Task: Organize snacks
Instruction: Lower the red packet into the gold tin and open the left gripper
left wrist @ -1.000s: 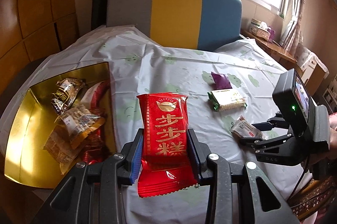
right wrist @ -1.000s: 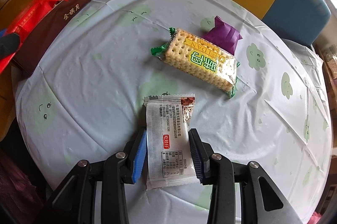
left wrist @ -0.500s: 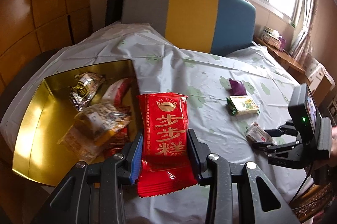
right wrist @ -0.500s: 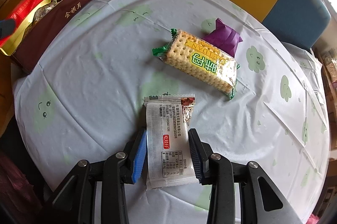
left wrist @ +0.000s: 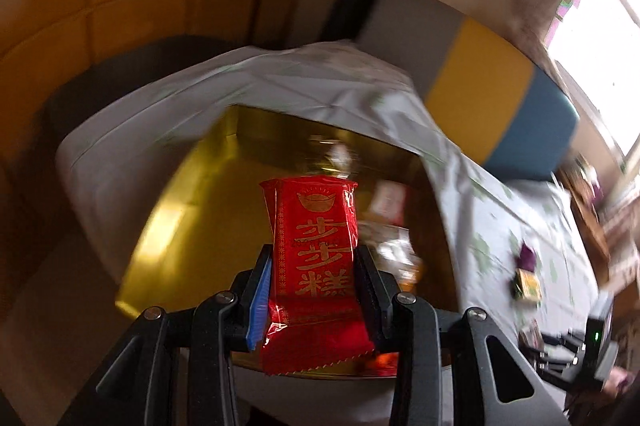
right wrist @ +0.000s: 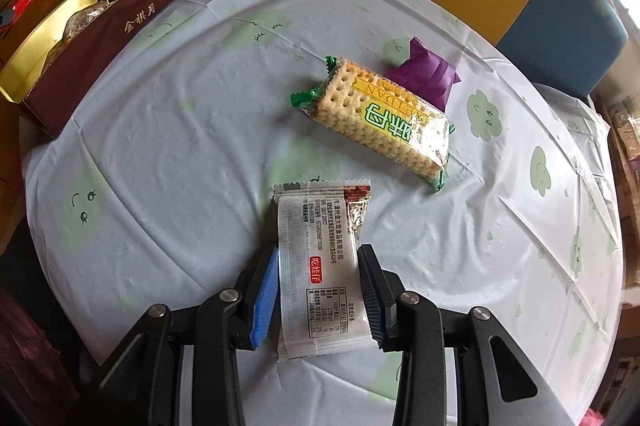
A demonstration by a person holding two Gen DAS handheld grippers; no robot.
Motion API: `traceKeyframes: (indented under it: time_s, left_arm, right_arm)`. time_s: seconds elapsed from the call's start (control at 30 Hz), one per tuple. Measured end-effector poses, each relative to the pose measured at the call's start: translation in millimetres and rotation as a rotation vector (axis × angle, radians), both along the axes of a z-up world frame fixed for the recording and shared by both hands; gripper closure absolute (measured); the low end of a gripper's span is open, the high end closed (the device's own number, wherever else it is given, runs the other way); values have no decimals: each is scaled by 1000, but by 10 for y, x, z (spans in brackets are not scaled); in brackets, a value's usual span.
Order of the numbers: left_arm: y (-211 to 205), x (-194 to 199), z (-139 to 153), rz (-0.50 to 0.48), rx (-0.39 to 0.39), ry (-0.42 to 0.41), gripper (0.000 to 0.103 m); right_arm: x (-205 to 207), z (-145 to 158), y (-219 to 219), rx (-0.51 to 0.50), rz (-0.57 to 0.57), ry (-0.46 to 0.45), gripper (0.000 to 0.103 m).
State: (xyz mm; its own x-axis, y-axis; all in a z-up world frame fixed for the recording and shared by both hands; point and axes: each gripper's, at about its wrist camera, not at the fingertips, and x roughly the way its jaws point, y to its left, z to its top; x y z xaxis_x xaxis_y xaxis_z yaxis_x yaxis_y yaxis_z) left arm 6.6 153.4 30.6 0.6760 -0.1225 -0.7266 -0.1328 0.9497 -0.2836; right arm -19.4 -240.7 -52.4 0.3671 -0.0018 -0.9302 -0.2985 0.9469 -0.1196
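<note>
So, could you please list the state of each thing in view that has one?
Left hand-held gripper: shut on the red foil snack packet.
Right hand-held gripper: shut on the white printed snack sachet.
Gold-lined maroon gift box: open, holding snacks.
Green-ended cracker pack: sealed, lying on the cloth.
Purple foil sachet: sealed, behind the crackers.

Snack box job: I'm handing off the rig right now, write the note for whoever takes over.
Left gripper: shut on the red packet, held above the gold-lined box.
Right gripper: shut on the white packet, low over the tablecloth.
On the cloth: cracker pack, with the purple packet behind it.
Done: several snacks already lie in the box.
Left: drop the red packet in, then the white one, crackers and purple packet.
</note>
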Motion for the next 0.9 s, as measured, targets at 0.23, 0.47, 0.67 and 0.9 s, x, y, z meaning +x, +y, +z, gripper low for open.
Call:
traceKeyframes:
  time_s: [0.23, 0.47, 0.67, 0.9]
  left_arm:
    - [376, 53, -199, 78, -174, 61, 64]
    - [330, 196, -314, 92, -197, 89, 64]
    - [230, 348, -549, 81, -164, 184, 61]
    - [224, 355, -626, 89, -114, 202, 60]
  right_arm:
    - [2, 7, -6, -2, -1, -2, 64]
    - [1, 5, -11, -2, -2, -3, 64]
    - [10, 8, -17, 1, -6, -1, 64]
    - [19, 9, -31, 1, -6, -1, 64]
